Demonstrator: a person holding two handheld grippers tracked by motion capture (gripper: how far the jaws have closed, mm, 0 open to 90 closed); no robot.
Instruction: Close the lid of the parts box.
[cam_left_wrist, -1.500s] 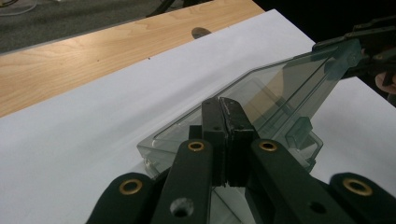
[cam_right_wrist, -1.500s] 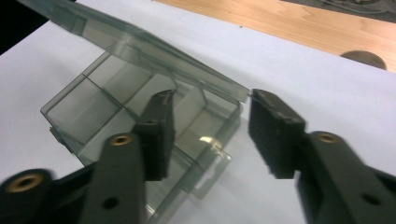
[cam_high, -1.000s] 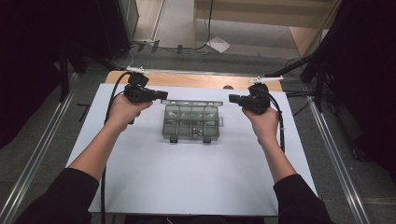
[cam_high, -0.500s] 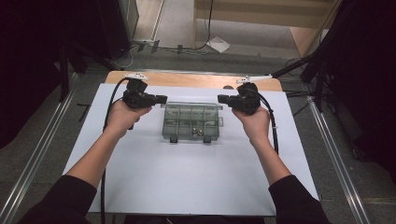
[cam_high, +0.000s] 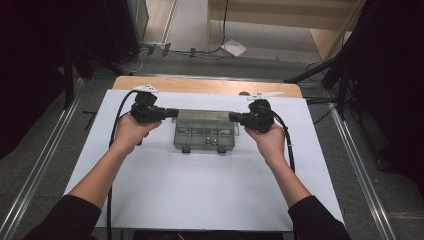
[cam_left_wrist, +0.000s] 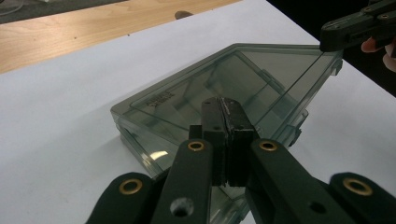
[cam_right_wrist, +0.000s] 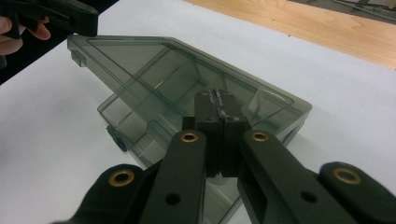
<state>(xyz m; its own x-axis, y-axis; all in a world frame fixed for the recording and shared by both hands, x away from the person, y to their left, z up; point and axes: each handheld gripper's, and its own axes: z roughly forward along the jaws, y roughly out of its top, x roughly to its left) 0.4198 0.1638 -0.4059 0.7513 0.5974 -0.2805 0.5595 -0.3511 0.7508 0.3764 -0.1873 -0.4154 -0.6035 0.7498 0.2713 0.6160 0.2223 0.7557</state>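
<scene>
A smoky clear plastic compartment box (cam_high: 205, 131) lies on the white table top (cam_high: 200, 200), with small metal parts (cam_high: 212, 140) in its front compartments. Its lid (cam_left_wrist: 261, 70) looks tilted up above the base (cam_right_wrist: 135, 121). My left gripper (cam_high: 176, 113) is shut, its tips at the box's left end, over the lid (cam_left_wrist: 226, 105). My right gripper (cam_high: 231, 116) is shut too, tips at the box's right end, over the lid (cam_right_wrist: 215, 95). Each gripper view also catches the other gripper at the lid's far corner: right gripper (cam_left_wrist: 327, 42), left gripper (cam_right_wrist: 91, 23).
A wooden strip (cam_high: 205, 85) runs along the table's far edge, with two small white pieces (cam_high: 265, 94) on it. Metal rails (cam_high: 350, 150) flank the table. White surface stretches between the box and the near edge.
Both hands have moved inward, bringing the shut gripper tips from beside the box to its two ends. The box has stayed in place.
</scene>
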